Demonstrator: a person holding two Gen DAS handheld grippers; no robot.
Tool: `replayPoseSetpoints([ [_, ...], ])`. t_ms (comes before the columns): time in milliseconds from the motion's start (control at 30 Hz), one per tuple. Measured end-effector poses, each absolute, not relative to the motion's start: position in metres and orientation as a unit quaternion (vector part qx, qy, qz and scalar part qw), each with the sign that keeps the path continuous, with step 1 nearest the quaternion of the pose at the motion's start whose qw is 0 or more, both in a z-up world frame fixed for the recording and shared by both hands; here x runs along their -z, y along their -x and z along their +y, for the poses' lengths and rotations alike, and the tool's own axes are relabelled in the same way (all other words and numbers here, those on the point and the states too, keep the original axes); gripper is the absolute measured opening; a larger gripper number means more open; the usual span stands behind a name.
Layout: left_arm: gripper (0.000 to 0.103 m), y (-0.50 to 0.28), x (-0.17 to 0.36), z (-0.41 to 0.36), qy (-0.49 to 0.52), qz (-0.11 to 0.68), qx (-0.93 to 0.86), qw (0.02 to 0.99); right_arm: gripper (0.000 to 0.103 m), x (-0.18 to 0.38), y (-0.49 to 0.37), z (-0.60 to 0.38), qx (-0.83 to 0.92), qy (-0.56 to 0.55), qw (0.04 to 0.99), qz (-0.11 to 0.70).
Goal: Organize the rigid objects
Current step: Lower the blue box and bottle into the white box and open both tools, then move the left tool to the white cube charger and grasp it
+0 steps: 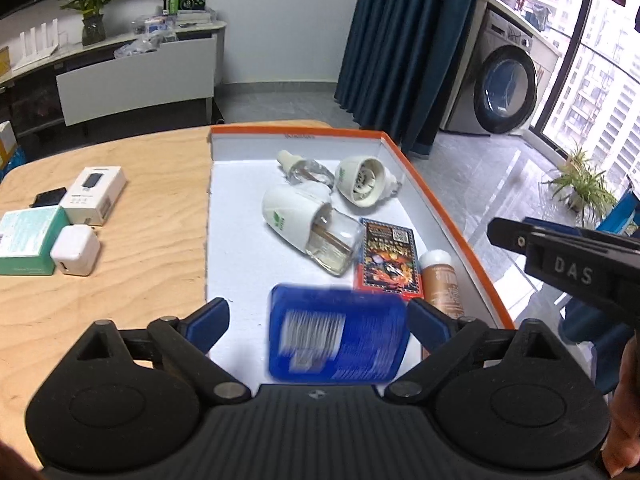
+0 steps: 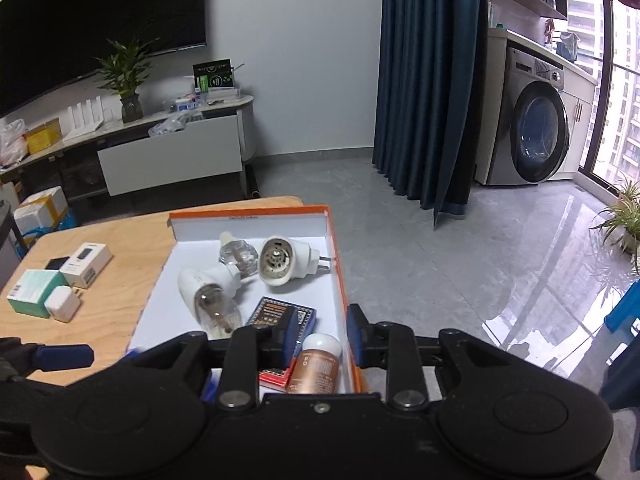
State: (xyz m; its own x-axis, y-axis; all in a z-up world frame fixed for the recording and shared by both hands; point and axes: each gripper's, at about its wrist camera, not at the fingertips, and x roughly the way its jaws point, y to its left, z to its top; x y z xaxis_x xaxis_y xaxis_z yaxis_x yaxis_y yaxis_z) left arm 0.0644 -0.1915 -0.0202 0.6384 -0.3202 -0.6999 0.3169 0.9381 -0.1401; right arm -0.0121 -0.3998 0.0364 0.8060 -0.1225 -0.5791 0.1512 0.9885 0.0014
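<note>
The left gripper (image 1: 318, 316) stands wide open over the tray (image 1: 280, 131). A blue box (image 1: 336, 340) sits between its fingers, too blurred to read, its near edge hidden. The right gripper (image 2: 322, 332) hovers at the tray's right wall, drawn nearly closed on nothing and covering part of a bottle (image 2: 316, 368) and a card pack (image 2: 280, 316). Beyond lie white plug-ins (image 1: 288, 208).
</note>
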Motion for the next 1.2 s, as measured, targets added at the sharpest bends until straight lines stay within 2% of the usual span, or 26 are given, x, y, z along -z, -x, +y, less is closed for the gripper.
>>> replayPoseSetpoints([
  [367,0.099,-0.059,-0.003,-0.128,0.019,0.371,0.102,0.923,0.062,-0.046,0.016,-0.348,0.032,-0.013,0.955,0.295],
  [533,0.1,-0.053,-0.009,-0.084,0.034,0.368,0.065,0.927,0.067,-0.047,0.011,-0.309,-0.001,-0.004,0.955,0.298],
  [900,0.101,-0.066,-0.003,0.005,0.084,0.374,-0.033,0.923,0.068,-0.037,-0.013,-0.234,-0.071,0.023,0.945,0.317],
  [1200,0.102,-0.103,0.007,0.025,0.097,0.38,-0.035,0.919,0.069,-0.017,-0.046,-0.207,-0.094,0.024,0.936,0.339],
])
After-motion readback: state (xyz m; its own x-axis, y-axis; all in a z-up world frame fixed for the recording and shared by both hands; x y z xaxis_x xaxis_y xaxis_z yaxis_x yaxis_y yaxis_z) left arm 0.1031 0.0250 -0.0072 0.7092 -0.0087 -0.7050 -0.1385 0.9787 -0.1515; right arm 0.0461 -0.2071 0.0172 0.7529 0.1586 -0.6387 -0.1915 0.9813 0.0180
